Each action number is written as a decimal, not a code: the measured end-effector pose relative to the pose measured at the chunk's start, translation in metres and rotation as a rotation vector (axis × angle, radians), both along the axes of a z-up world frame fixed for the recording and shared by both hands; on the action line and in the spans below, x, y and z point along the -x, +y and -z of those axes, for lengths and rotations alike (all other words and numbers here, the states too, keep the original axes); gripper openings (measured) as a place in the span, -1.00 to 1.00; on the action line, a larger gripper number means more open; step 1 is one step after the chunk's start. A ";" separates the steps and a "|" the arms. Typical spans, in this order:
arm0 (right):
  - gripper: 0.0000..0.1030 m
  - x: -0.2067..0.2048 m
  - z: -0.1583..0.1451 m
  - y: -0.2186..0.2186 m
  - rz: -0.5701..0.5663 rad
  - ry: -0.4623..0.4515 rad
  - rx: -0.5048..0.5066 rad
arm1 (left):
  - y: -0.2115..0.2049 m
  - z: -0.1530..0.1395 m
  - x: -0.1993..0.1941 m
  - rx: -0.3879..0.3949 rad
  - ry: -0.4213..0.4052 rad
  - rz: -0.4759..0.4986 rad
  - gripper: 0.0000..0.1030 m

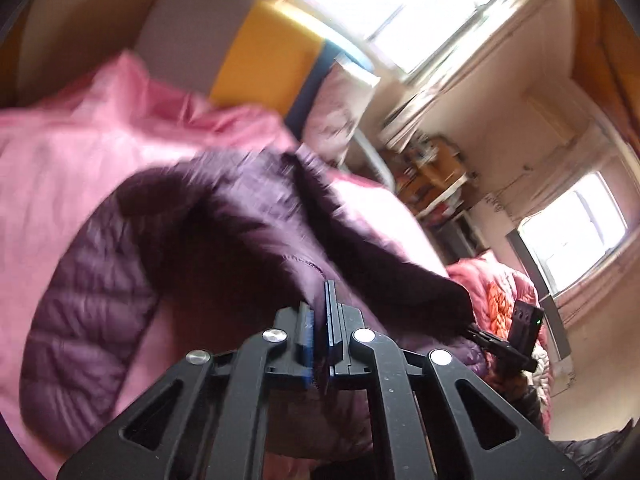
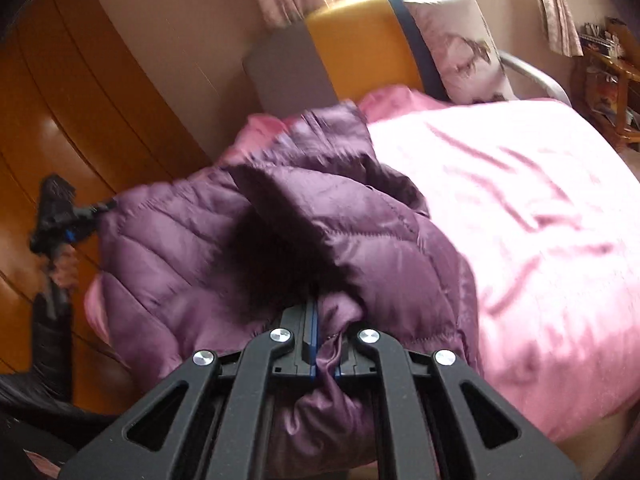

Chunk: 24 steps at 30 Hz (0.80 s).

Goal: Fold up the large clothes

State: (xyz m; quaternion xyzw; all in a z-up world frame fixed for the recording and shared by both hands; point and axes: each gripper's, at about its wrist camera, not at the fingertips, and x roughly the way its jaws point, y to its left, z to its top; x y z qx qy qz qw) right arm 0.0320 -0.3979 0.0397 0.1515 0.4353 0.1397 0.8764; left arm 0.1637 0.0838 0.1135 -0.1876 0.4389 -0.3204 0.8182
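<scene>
Both were clamped on the purple puffer jacket (image 2: 280, 216): left hand-held gripper (image 1: 320, 320) and right hand-held gripper (image 2: 324, 332) pinched opposite edges, its length stretched between them above the pink bedspread (image 2: 520, 220).

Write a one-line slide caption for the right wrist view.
Right gripper clamps a bunched edge of the purple puffer jacket over the pink bedspread; left gripper grips its far edge.

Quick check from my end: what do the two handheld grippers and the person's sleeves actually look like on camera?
Both the left gripper and the right gripper are matte black linkage frames with triangular cutouts and round silver pivot bolts; their fingers carry blue pads. From the left wrist view, the right unit shows a small green light. A dark quilted sleeve shows behind the left one.
</scene>
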 end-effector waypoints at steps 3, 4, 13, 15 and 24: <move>-0.92 0.000 0.028 0.001 0.038 0.062 0.020 | 0.018 0.054 0.004 -0.003 0.133 -0.034 -0.79; -0.92 0.001 0.033 0.001 0.045 0.070 0.023 | 0.024 0.074 0.012 -0.017 0.155 -0.053 -0.65; -0.79 0.012 0.063 0.009 0.077 0.108 0.098 | 0.038 0.159 0.076 0.080 0.209 -0.126 0.30; -0.78 0.011 0.068 0.017 0.070 0.119 0.116 | 0.029 0.162 0.087 0.042 0.191 -0.070 -0.40; -0.89 0.014 0.028 0.054 -0.006 -0.029 0.078 | 0.044 0.109 0.106 -0.113 0.014 -0.098 -0.97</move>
